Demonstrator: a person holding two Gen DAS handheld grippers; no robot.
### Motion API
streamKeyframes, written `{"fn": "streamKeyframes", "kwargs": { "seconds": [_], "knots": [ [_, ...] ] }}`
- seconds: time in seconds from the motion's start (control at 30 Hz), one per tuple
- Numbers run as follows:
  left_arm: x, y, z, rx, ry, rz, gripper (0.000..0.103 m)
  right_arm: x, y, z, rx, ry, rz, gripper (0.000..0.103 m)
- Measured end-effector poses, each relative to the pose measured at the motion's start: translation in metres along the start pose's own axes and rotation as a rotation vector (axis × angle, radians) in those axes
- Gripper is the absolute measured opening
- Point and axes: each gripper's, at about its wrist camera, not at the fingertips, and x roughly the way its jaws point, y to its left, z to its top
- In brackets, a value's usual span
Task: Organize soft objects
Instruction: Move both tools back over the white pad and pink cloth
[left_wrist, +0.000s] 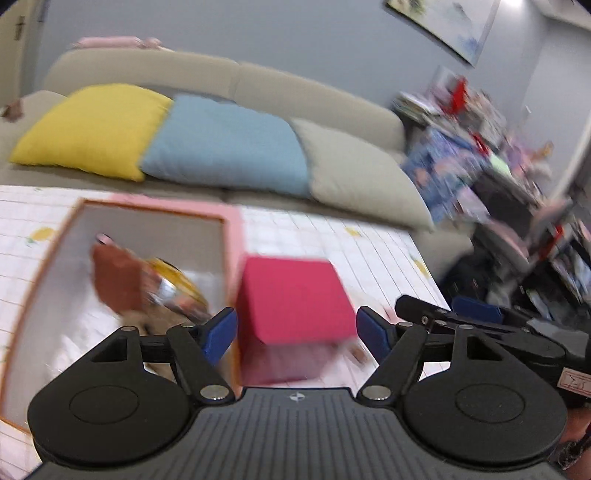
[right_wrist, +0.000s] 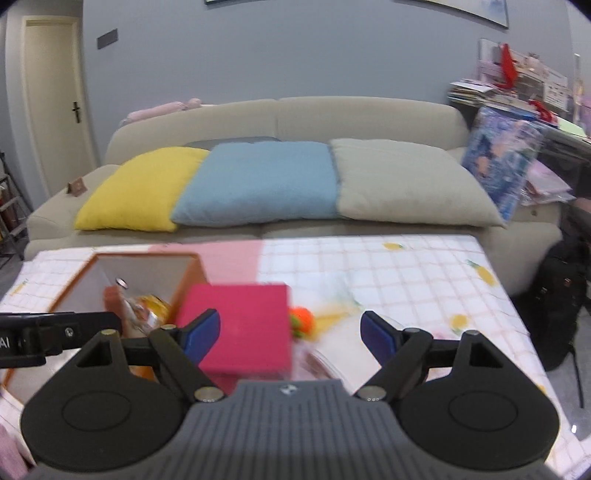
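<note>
Checked tablecloth with lemon prints covers the table under both grippers. Left gripper stands spread wide, gripping nothing; a magenta block sits just ahead, between its blue fingertips, not pressed by them. Left of those jaws, an open pink box holds a brown item and a blurred yellow container. Right gripper is likewise released and empty, the block ahead towards its left jaw and a small orange toy just beyond. Farther back, yellow cushion, blue cushion and beige cushion line a sofa.
</note>
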Motion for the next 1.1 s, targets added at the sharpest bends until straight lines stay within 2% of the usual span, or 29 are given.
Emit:
{"fn": "streamKeyframes", "kwargs": {
  "seconds": [0.13,0.27,0.63,0.83,0.97,1.1],
  "knots": [
    [0.02,-0.028,-0.012,0.064,0.09,-0.035,0.083,-0.006,-0.031,-0.02,0.031,0.029,-0.039,0.082],
    [0.032,-0.052,-0.019,0.125,0.146,-0.052,0.082,-0.003,-0.056,-0.033,0.07,0.052,-0.076,0.082],
    [0.071,-0.1,-0.018,0.279,0.221,-0.046,0.08,0.018,-0.114,-0.046,0.142,0.015,-0.155,0.08],
    [0.098,-0.116,-0.004,0.366,0.246,-0.036,0.078,0.043,-0.137,-0.05,0.164,0.004,-0.144,0.076],
    [0.119,-0.125,0.008,0.437,0.271,-0.024,0.077,0.068,-0.147,-0.051,0.17,0.029,-0.094,0.076],
    [0.143,-0.134,0.016,0.505,0.294,-0.018,0.077,0.094,-0.154,-0.053,0.151,0.067,-0.082,0.073]
  ]
}}
